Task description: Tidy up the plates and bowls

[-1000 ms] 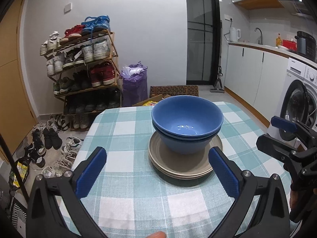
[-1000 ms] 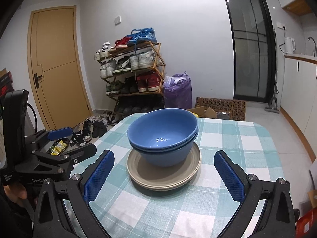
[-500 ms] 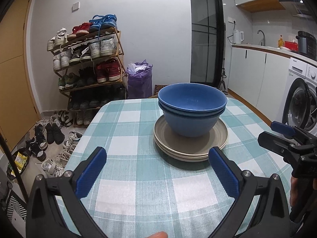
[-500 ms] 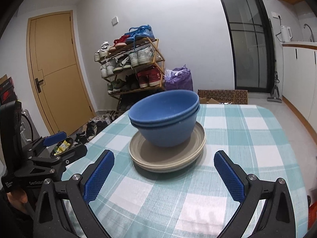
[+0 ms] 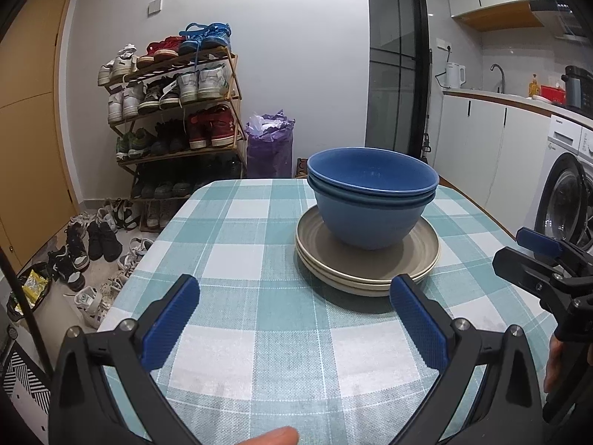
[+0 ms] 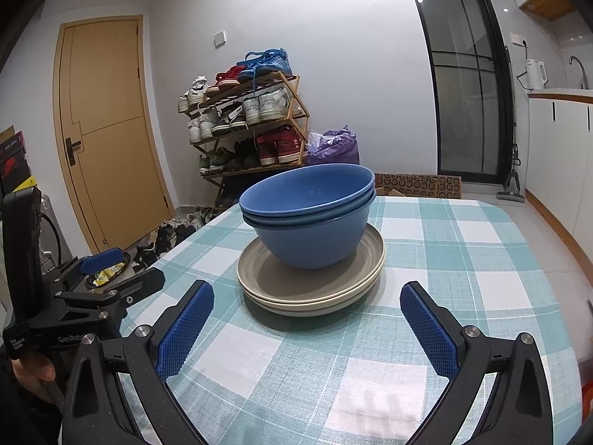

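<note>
The table (image 5: 259,319), under a checked cloth, fills the lower half of both views. At centre frame stand the plates (image 5: 367,256), two or three stacked, with two nested blue bowls (image 5: 370,200) on top of them, touching. Over the past second both cameras have sunk lower and drawn back a little: the bowls' insides showed from above then, and now the rims are seen nearly edge-on. The stack itself has not shifted. I judge the sorting done, or nearly, with both tools backing off.

The left gripper (image 5: 296,319) at the bottom of its view is spread wide and holds nothing, short of the plates. The right gripper (image 6: 307,319) is likewise wide apart and empty, just before the stack.
</note>
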The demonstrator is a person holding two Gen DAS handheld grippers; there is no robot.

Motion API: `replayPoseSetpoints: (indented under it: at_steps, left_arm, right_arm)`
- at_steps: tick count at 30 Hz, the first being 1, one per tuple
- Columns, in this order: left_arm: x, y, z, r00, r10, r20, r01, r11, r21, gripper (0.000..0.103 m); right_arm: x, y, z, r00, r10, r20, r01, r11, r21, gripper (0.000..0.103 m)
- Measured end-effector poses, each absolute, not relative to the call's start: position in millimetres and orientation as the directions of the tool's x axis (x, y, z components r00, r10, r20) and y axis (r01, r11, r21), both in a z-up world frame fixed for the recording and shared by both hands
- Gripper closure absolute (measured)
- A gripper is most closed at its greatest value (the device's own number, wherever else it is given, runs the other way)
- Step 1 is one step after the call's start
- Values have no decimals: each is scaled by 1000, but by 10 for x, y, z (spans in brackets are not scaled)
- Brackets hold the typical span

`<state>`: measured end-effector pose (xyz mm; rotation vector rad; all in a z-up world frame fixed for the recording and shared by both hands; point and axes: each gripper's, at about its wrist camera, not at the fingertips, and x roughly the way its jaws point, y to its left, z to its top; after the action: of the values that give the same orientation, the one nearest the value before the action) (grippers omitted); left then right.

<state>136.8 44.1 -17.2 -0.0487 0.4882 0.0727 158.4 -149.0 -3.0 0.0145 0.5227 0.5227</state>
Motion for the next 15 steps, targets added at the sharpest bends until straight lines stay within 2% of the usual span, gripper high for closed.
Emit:
replayPoseSetpoints:
  at_steps: [15]
  left_arm:
    - [1347,440,-269,897,70,-436,-87,996,-19,0]
  right_arm:
    - [1537,-1415,-90,759,490,-429,-497,861,105,1]
